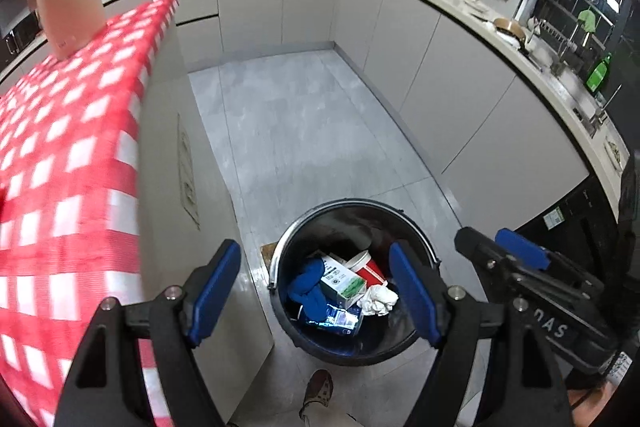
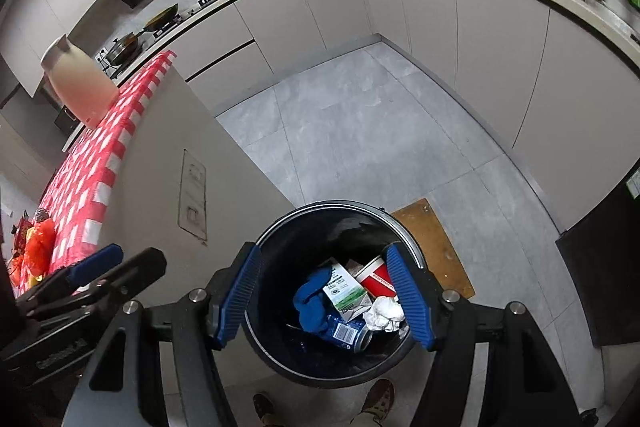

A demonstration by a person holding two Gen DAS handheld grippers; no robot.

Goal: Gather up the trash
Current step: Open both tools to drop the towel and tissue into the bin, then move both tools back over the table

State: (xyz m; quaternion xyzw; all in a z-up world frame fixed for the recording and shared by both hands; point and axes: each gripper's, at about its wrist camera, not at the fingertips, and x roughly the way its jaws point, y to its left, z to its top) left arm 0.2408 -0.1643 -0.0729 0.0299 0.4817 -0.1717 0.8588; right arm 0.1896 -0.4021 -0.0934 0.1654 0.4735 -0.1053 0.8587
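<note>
Trash fills one black bin (image 1: 352, 223) on the kitchen floor beneath my two grippers: one blue cloth (image 1: 308, 285), one green-and-white carton (image 1: 342, 281), one red-and-white cup (image 1: 370, 267), one crumpled tissue (image 1: 378, 301) and one blue can (image 2: 348, 331). My left gripper (image 1: 316, 293) and right gripper (image 2: 324, 301) both hang spread wide, holding nothing. Only the right view shows the brown mat (image 2: 434, 247) in full and orange items (image 2: 36, 247) on the checkered counter (image 2: 100, 163). The can's label is unreadable.

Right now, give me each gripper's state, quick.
Left gripper: open, holding nothing, above the bin.
Right gripper: open, holding nothing, above the same bin.
</note>
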